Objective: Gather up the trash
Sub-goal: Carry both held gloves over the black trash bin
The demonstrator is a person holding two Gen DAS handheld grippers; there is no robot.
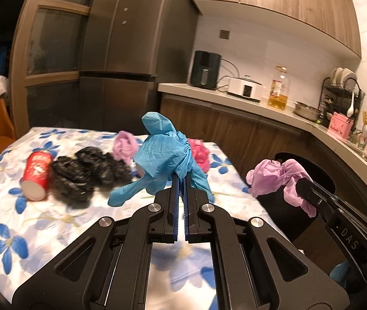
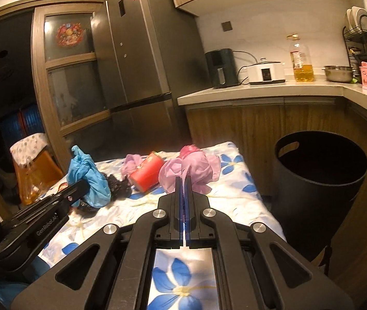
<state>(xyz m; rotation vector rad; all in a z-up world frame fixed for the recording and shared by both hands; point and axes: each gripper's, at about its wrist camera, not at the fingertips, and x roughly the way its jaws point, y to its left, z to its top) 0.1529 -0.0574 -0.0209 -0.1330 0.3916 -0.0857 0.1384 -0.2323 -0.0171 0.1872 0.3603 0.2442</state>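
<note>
Both grippers loaded: left gripper [image 1: 182, 178] clamped on a crumpled blue bag [image 1: 162, 152], right gripper [image 2: 182, 180] pinched tight on a wrinkly lilac bag [image 2: 191, 171]. Probably best to keep squeezing till well over the black bin [image 2: 320, 180], then let go. Blue one hanging farther from the bin, lilac closer. Thin, floppy plastic, so easy to snag.

The black bin [image 2: 320, 180] sits right beside the table [image 2: 237, 196], mouth wide open. The counter [image 2: 260, 90] crowds in behind it.
</note>
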